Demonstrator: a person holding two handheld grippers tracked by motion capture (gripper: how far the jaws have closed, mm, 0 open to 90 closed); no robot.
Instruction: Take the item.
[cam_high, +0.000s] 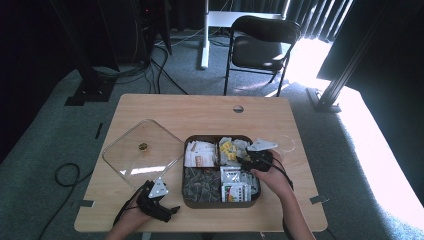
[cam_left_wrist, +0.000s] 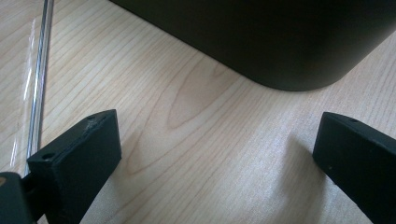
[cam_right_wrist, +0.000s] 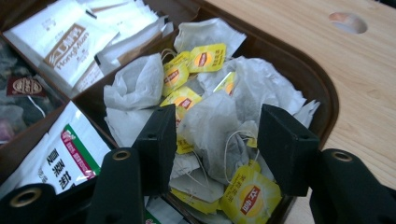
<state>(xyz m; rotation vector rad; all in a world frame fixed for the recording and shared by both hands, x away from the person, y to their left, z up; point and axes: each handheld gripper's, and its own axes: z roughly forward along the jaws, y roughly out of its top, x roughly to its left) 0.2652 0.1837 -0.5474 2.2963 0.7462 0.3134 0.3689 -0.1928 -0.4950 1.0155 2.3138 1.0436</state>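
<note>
A dark brown divided box (cam_high: 220, 205) sits on the wooden table, its compartments full of tea bags and sachets. My right gripper (cam_high: 243, 159) reaches into the far right compartment. In the right gripper view, my right gripper (cam_right_wrist: 215, 135) stands open, its jaws astride a white tea bag (cam_right_wrist: 210, 126) on a heap of yellow-tagged bags. I cannot see the pads squeezing it. My left gripper (cam_high: 172, 210) rests near the table's front edge, left of the box. In the left gripper view, my left gripper (cam_left_wrist: 217, 154) is open over bare wood, just short of the box's rounded corner (cam_left_wrist: 280, 42).
The clear square lid (cam_high: 142, 152) lies flat left of the box, its edge (cam_left_wrist: 37, 84) beside my left jaw. White sachets (cam_right_wrist: 60, 42) and green-and-red packets (cam_right_wrist: 60, 158) fill neighbouring compartments. A cable hole (cam_high: 238, 108) marks the far table edge; a black chair (cam_high: 260, 45) stands beyond.
</note>
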